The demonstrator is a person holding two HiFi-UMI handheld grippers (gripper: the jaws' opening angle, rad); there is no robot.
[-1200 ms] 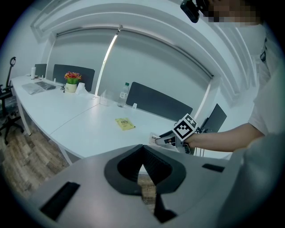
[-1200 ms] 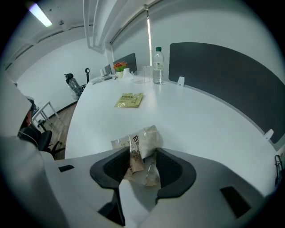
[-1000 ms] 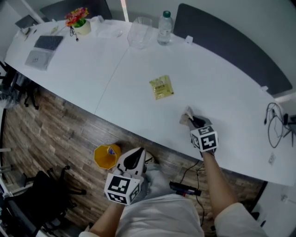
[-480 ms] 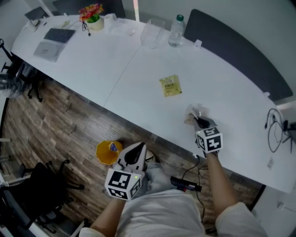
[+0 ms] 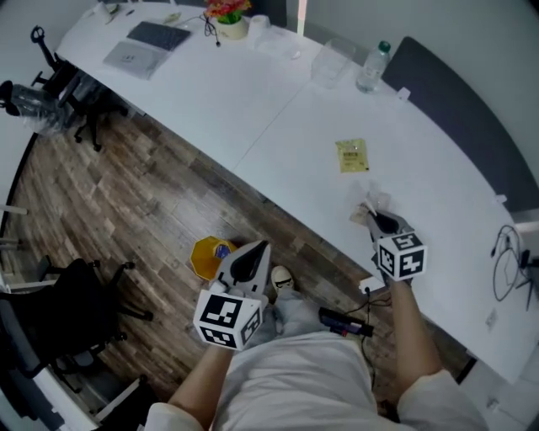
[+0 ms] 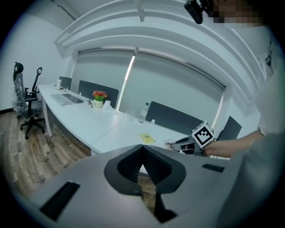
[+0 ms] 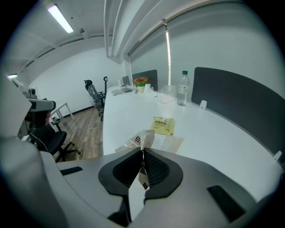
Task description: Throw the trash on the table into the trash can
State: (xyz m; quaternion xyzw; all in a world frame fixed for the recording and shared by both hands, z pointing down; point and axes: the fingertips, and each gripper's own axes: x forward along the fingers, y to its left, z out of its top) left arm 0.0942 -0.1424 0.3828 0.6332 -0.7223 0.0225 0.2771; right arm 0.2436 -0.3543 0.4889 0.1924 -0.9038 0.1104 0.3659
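The right gripper (image 5: 378, 220) had its jaws clenched on a crumpled wrapper (image 5: 367, 209), which stuck out past the tips above the near edge of the white tabletop (image 5: 253, 101). In the right gripper view the wrapper's thin edge ran down between the two pads, pinched tight. Beyond it on the tabletop lay a pale flat sheet (image 7: 173, 143) and, just past that, a yellow packet (image 5: 351, 156). Further back stood a water bottle (image 5: 371, 66) beside a clear cup (image 5: 328, 61), with a flower pot (image 5: 226, 15) and a laptop (image 5: 157, 35) toward the far left end. The left gripper (image 5: 254, 249) hung over the wooden floor (image 5: 109, 202) with its jaws pressed together and nothing between them. The yellow trash can (image 5: 200, 253) stood on the floor just beside it, below the tabletop's edge
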